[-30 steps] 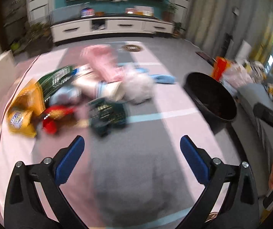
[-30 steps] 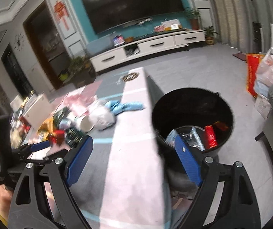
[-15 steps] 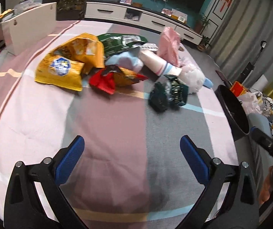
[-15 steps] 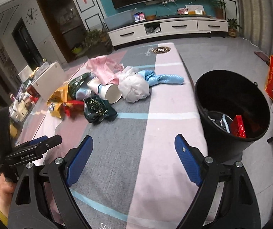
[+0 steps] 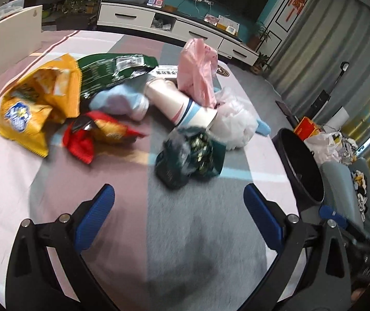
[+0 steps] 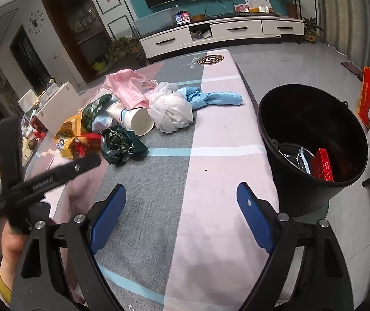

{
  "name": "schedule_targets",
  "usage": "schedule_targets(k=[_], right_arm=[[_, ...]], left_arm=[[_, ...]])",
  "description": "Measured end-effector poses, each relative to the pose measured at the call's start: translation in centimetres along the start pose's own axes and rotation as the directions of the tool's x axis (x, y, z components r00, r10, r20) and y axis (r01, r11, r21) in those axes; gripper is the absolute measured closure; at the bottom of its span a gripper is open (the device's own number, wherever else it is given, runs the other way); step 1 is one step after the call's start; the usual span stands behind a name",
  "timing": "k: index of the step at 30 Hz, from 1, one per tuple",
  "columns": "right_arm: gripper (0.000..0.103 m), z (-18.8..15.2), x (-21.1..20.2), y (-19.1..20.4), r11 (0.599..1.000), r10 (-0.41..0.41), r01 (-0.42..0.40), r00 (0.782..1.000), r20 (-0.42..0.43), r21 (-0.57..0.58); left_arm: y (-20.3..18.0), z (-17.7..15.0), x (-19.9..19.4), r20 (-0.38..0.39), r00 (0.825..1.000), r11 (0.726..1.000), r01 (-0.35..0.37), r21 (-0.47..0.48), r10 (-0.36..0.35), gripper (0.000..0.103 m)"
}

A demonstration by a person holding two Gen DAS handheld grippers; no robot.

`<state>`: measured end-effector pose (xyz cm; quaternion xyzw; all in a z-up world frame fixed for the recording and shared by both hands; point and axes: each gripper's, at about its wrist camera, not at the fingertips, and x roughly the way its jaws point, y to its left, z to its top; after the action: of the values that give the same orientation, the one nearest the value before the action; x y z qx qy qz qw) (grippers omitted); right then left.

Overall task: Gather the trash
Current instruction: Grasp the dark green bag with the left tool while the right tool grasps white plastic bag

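A heap of trash lies mid-tabletop (image 6: 211, 171), which is covered in a pink and grey cloth with pale blue stripes. Nearest the left tool (image 5: 178, 212) sits one crumpled dark green wrapper (image 5: 190, 155); behind it lie one white paper cup (image 5: 182, 105) on its side, one yellow chip bag (image 5: 37, 103), one red snack bag (image 5: 94, 134), one pink plastic bag (image 5: 196, 71), one white plastic bag (image 6: 172, 110) and one blue cloth (image 6: 211, 97). Both the left tool and the right tool (image 6: 181, 220) are spread wide, gripping nothing. One black bucket (image 6: 312, 142) stands just beside the tabletop's right edge, holding a red box (image 6: 323, 164). A white TV cabinet (image 6: 221, 32) lines the far wall.
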<state>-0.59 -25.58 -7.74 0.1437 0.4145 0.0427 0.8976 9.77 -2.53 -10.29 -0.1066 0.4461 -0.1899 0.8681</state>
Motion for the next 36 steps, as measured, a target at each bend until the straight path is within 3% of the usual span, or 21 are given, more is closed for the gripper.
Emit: schedule_targets(k=[5,7,11,13,18,24,31,36], right_arm=[[0.017,0.1,0.6,-0.3,1.0,0.003,-0.003,1.0,-0.005,-0.001],[0.017,0.2,0.8,-0.5,1.0,0.005,-0.004,1.0,-0.008,0.004],[0.017,0.2,1.2,-0.7,1.0,0.003,-0.003,1.0,-0.013,0.003],[0.017,0.3,1.4,-0.7,1.0,0.003,-0.003,1.0,-0.014,0.001],[0.017,0.5,1.7,-0.6,1.0,0.003,-0.003,1.0,-0.013,-0.003],[0.017,1.5,2.2,-0.2,1.0,0.028,-0.028,0.999,0.017,0.001],[0.019,4.2,4.4,0.1,0.998,0.067,-0.068,0.996,0.061,0.017],[0.023,6.3,6.9,1.0,0.998,0.055,-0.054,0.995,0.079,-0.014]], left_arm=[[-0.3,1.4,1.7,0.005,1.0,1.0,0.016,-0.019,-0.016,0.013],[-0.3,1.8,2.5,-0.003,1.0,0.999,0.02,-0.029,-0.02,0.024],[0.1,2.3,3.9,-0.024,1.0,0.999,0.013,-0.043,-0.014,0.033],[0.3,2.3,4.5,-0.04,0.999,0.998,0.027,-0.049,-0.029,0.047],[0.2,2.0,4.2,-0.039,0.998,0.998,0.054,-0.035,-0.055,0.057],[0.5,0.5,1.4,-0.038,0.993,0.994,0.112,-0.008,-0.112,0.059],[1.1,0.3,-3.7,0.062,0.996,0.998,0.058,0.024,-0.059,0.057],[1.2,1.4,-4.9,0.099,0.995,0.999,0.016,0.028,-0.018,0.057]])
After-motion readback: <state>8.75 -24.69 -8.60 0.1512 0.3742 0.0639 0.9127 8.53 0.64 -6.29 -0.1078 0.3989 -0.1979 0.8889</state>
